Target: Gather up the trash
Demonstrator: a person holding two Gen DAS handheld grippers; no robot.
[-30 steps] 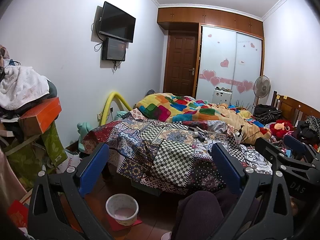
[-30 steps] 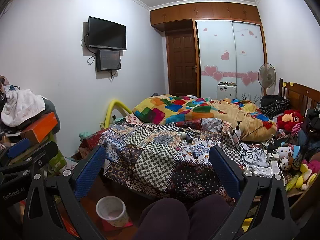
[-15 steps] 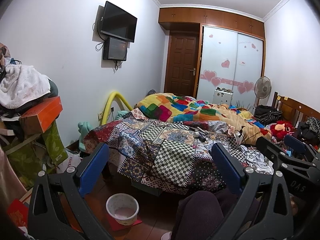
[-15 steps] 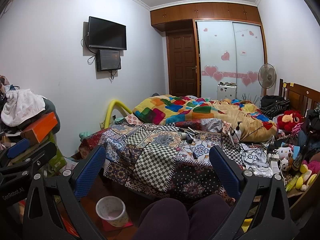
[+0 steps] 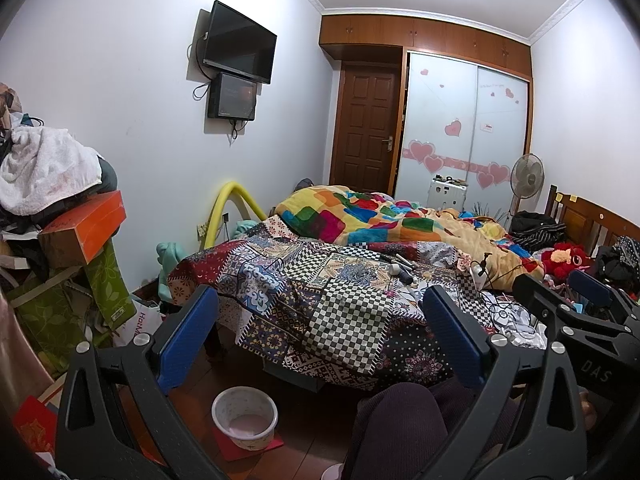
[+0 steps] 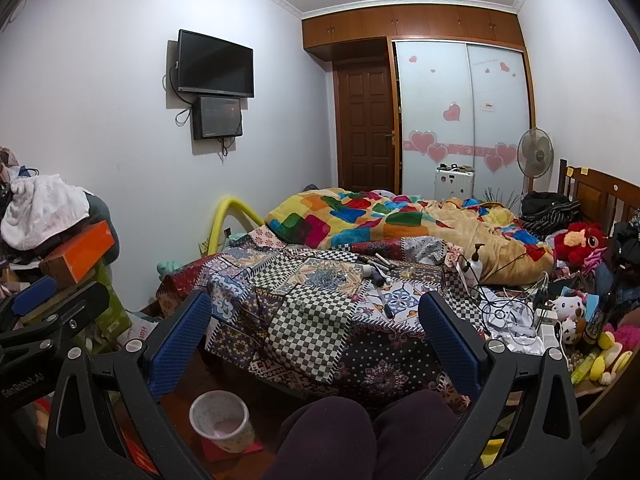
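A small white bin point(image 5: 245, 416) stands on a red mat on the wooden floor at the foot of the bed; the right wrist view shows the bin point(image 6: 222, 420) too. Small loose items, pens and a little bottle point(image 6: 376, 274), lie on the patchwork bedspread point(image 6: 312, 320). White crumpled material point(image 6: 516, 328) sits among cables at the bed's right edge. My left gripper point(image 5: 320, 292) is open and holds nothing, well short of the bed. My right gripper point(image 6: 315, 296) is open and empty beside it.
A person's knees point(image 6: 360, 436) fill the bottom centre. Boxes and clothes are piled on the left point(image 5: 60, 216). Soft toys point(image 6: 576, 240) and clutter crowd the right by the headboard. A fan point(image 6: 534, 156), wardrobe and door stand at the back.
The left wrist view has drifted very slightly. Both grippers stay open and nothing on the bed or floor has moved.
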